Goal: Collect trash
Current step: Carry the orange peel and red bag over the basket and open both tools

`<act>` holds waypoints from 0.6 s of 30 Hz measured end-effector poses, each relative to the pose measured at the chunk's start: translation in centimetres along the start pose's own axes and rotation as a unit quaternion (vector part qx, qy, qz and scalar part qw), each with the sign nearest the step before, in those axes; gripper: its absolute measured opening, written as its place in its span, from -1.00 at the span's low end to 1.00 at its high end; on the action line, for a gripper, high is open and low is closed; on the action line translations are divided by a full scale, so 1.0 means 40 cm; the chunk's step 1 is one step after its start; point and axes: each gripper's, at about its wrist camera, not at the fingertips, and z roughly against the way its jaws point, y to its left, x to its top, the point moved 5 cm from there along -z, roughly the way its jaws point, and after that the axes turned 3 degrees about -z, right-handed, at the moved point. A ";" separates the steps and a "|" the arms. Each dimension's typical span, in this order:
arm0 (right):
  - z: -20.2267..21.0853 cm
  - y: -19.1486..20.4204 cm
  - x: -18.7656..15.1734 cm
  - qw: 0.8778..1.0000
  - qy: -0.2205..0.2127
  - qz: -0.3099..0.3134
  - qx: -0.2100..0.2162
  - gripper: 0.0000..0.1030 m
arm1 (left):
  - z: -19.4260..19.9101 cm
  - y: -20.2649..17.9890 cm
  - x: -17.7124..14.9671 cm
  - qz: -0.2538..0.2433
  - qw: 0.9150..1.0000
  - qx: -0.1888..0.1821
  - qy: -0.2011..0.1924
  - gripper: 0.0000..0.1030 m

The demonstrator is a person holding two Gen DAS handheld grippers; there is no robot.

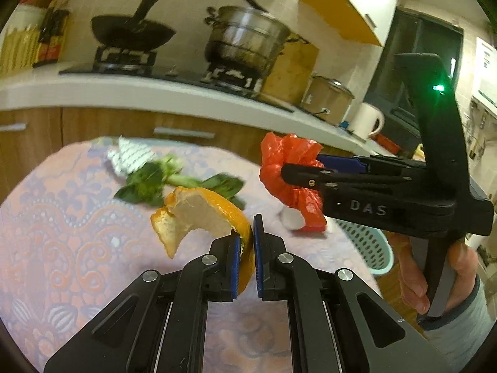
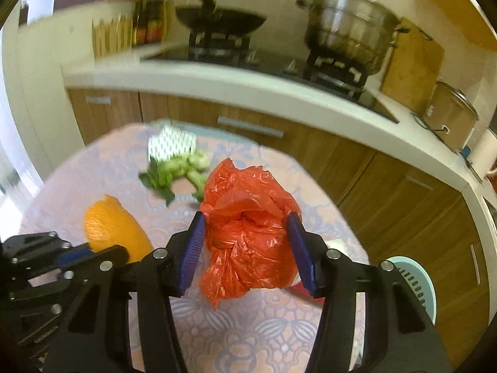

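While pinched, peel [image 1: 198, 214] within left tool [image 1: 247, 242]

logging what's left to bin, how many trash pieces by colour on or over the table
orange: 1, orange peel in the left tongs
red: 1, red plastic bag in the right tongs
green: 1, leafy vegetable scrap
white: 2, patterned wrapper, small white piece
total: 5
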 end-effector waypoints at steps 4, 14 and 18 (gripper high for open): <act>0.081 -0.053 0.006 0.999 -0.029 -0.022 -0.005 -0.03 | 0.002 -0.068 0.045 -0.014 1.000 -0.024 -0.009 -0.88; 0.176 -0.294 -0.064 0.993 -0.051 -0.094 -0.058 -0.03 | -0.123 -0.312 0.105 -0.083 0.992 -0.091 0.014 -0.88; 0.171 -0.423 -0.126 0.986 -0.040 -0.148 -0.071 -0.03 | -0.196 -0.399 0.098 -0.108 0.987 -0.113 0.039 -0.88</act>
